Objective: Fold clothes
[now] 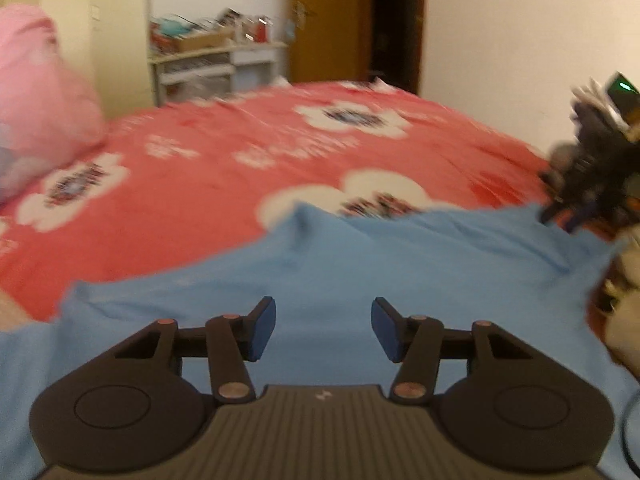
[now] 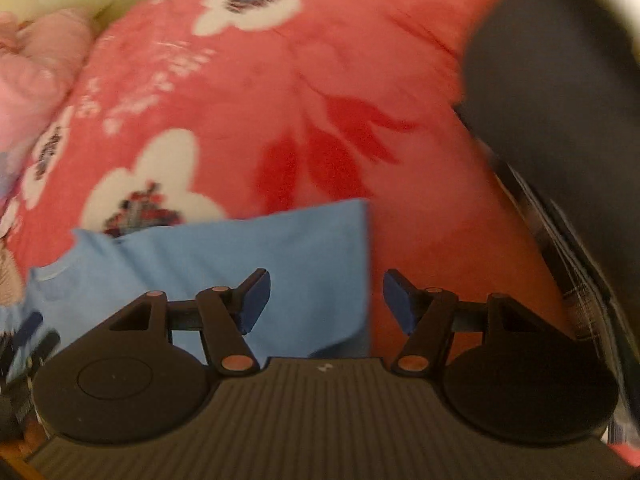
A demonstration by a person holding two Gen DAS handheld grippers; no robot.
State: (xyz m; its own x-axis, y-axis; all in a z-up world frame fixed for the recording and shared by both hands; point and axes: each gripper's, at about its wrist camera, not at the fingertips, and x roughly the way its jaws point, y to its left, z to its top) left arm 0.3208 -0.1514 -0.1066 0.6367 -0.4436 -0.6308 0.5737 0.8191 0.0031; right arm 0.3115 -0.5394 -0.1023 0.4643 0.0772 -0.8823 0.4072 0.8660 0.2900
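Observation:
A light blue garment [image 1: 360, 264] lies spread on the near part of the bed, with a few soft creases. My left gripper [image 1: 323, 322] hovers over it, open, with nothing between the blue pads. In the left wrist view my right gripper [image 1: 560, 216] is a dark blur at the garment's far right corner. In the right wrist view the blue garment [image 2: 240, 256] ends in a straight right edge. My right gripper [image 2: 326, 298] stands open astride that edge, its pads gripping nothing. The left gripper's blurred fingers [image 2: 29, 330] show at the lower left.
A red bedspread [image 1: 224, 184] with white flowers covers the bed. A pink heap of fabric [image 1: 40, 96] lies at its left. A cluttered white shelf [image 1: 216, 60] and a brown door [image 1: 328, 20] stand behind. A dark bulky shape [image 2: 560, 80] borders the bed's right side.

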